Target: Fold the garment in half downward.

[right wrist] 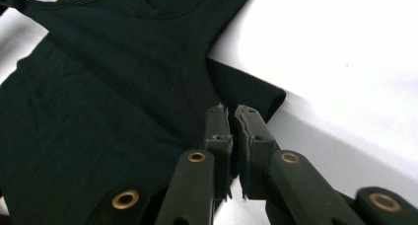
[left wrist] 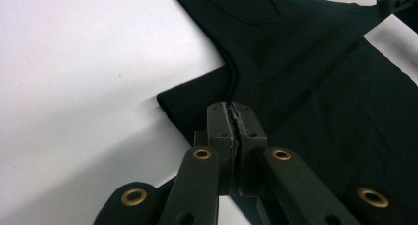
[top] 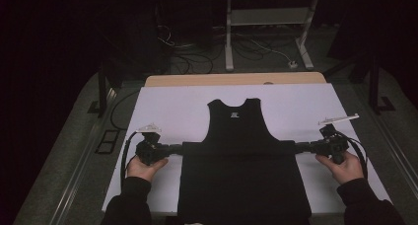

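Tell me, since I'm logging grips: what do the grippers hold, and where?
Both clamp the black vest: left gripper at one side edge, right gripper at the opposite.

The white table cover [top: 172, 101] lies bare on both sides of the black vest [top: 244, 156], giving open passage there. Each gripper, left [top: 173, 147] and right [top: 303, 146], occupies one vest edge.

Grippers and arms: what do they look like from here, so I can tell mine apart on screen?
Both grippers, left and right, are black, each with a grey three-cornered plate on top and a black cable looping back. Their jaws are flat black bars with brass-ringed holes. The person's sleeves are dark, long and ribbed at the cuff.
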The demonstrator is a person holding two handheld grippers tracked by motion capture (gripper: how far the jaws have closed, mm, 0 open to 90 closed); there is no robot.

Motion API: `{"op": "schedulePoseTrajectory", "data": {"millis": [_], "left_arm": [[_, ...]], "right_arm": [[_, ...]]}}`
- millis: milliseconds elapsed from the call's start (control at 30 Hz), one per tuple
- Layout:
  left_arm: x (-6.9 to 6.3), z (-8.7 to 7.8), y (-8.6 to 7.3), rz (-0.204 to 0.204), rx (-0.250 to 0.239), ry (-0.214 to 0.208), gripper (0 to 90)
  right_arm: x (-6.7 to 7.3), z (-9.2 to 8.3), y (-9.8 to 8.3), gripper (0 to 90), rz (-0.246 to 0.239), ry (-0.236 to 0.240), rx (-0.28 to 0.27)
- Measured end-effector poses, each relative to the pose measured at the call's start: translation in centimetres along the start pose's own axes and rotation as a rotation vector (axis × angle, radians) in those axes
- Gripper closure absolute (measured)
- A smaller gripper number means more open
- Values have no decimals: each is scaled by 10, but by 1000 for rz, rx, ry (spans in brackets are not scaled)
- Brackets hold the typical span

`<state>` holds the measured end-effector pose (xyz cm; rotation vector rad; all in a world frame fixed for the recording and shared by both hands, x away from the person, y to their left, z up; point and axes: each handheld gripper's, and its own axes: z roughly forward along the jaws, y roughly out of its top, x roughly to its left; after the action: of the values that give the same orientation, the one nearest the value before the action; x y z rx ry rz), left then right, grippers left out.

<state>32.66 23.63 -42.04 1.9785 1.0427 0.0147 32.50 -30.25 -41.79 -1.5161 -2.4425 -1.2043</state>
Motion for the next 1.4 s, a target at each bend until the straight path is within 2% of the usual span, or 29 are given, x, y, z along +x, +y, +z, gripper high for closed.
{"op": "schedulePoseTrajectory", "data": {"millis": [1133,1367,1400], "left_arm": [[-4,1,-10,-7,60,11,861],[-2,2,-11,-12,77,11,861],[-3,4,-12,-11,91,9,861]], "right_arm": [[3,3,-16,825,33,31,77],[3,7,-18,824,39,39,104],[3,7,-19,824,42,40,109]]}}
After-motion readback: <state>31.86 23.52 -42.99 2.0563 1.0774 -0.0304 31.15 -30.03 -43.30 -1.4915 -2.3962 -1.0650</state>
